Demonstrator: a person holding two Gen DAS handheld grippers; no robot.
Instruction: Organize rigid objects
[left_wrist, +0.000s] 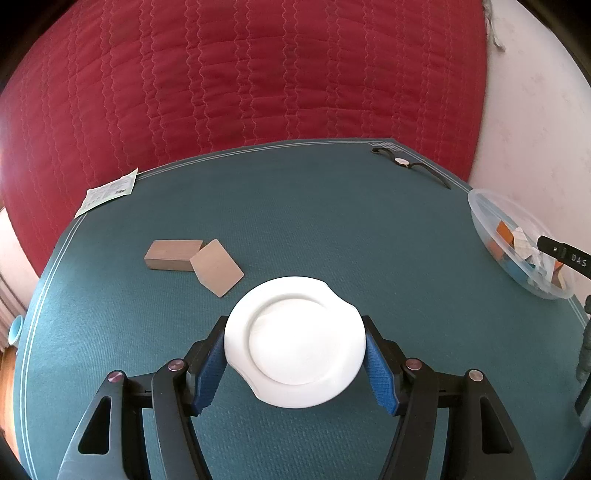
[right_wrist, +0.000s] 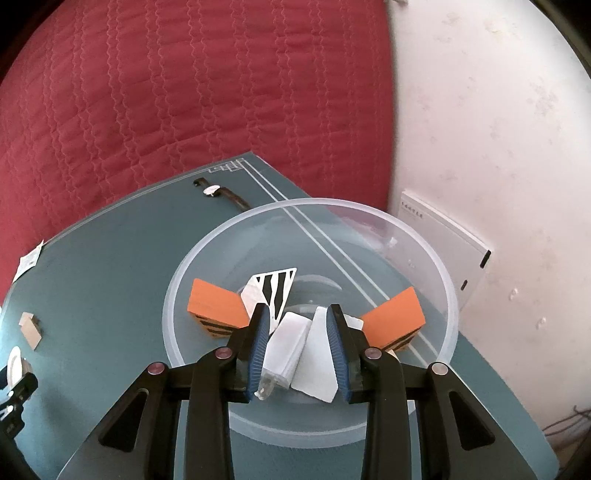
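Note:
My left gripper (left_wrist: 294, 345) is shut on a round white lid-like disc (left_wrist: 293, 341), its blue pads pressed on both sides, above the teal mat (left_wrist: 332, 221). Two brown wooden blocks (left_wrist: 194, 256) lie ahead to the left. My right gripper (right_wrist: 295, 325) hangs over a clear plastic bowl (right_wrist: 184, 280) and is partly open, with white pieces (right_wrist: 303, 343) lying loose between its fingers. The bowl also holds two orange blocks (right_wrist: 218, 304) and a zebra-striped piece (right_wrist: 277, 286). The bowl shows in the left wrist view (left_wrist: 480, 206) at the mat's right edge.
A wristwatch (left_wrist: 402, 161) lies at the mat's far right corner, also in the right wrist view (right_wrist: 214, 190). A paper slip (left_wrist: 107, 192) lies on the far left edge. A red quilt (left_wrist: 240, 74) lies behind. A white box (right_wrist: 443, 236) leans by the wall.

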